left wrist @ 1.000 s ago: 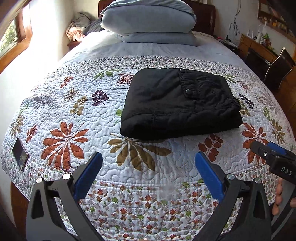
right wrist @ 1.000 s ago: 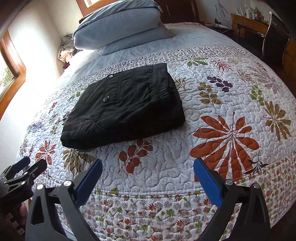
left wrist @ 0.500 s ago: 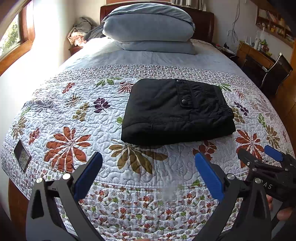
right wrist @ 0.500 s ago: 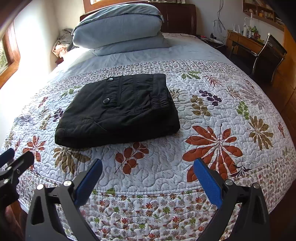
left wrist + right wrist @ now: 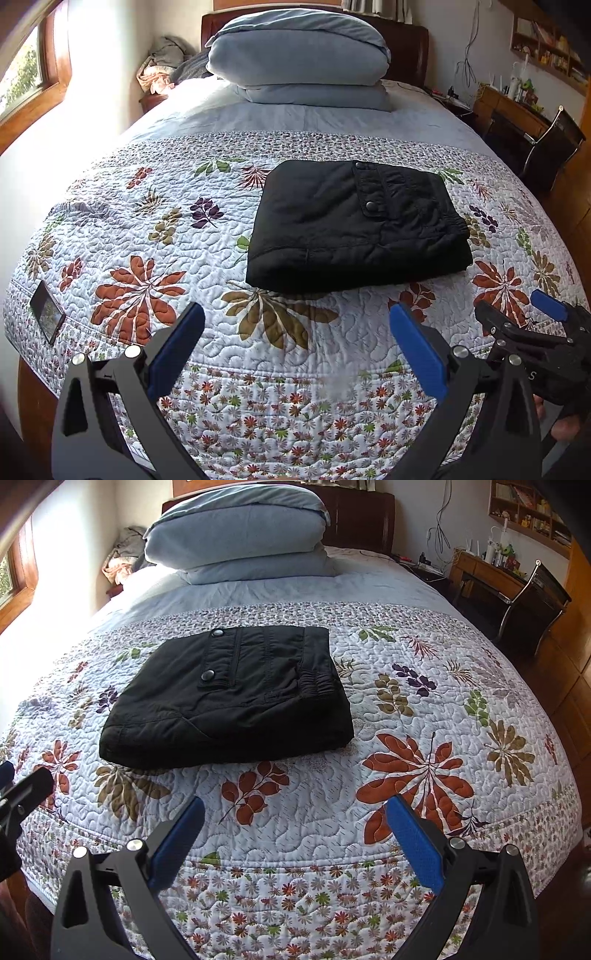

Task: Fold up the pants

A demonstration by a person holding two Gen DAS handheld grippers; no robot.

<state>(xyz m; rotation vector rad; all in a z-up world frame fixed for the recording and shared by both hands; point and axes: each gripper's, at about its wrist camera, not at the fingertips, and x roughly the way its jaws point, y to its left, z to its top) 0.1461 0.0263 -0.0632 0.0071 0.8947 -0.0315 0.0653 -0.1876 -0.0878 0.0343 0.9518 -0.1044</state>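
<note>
Fingers (image 5: 177, 339) of left gripper (image 5: 295, 343) and right gripper (image 5: 295, 830) wide apart, holding nothing. Both pulled back past bed's (image 5: 110, 206) near edge since moment ago. Black pants (image 5: 354, 225) lie folded mid-bed, untouched. Folding looks finished.

A bed (image 5: 110, 192) covered by a white quilt printed with rust, olive and purple leaves, its near edge banded with small flowers. Ahead of both tools, mid-bed, lie black pants (image 5: 354, 225) folded into a thick rectangle — snap-buttoned pocket flap facing up (elastic waistband toward the right tool's side). Beyond them, on a plain pale-blue sheet, two blue pillows (image 5: 299, 62) are stacked against a dark headboard. A phone (image 5: 47, 316) rests at the quilt's near-left edge, left of the left tool.
</note>
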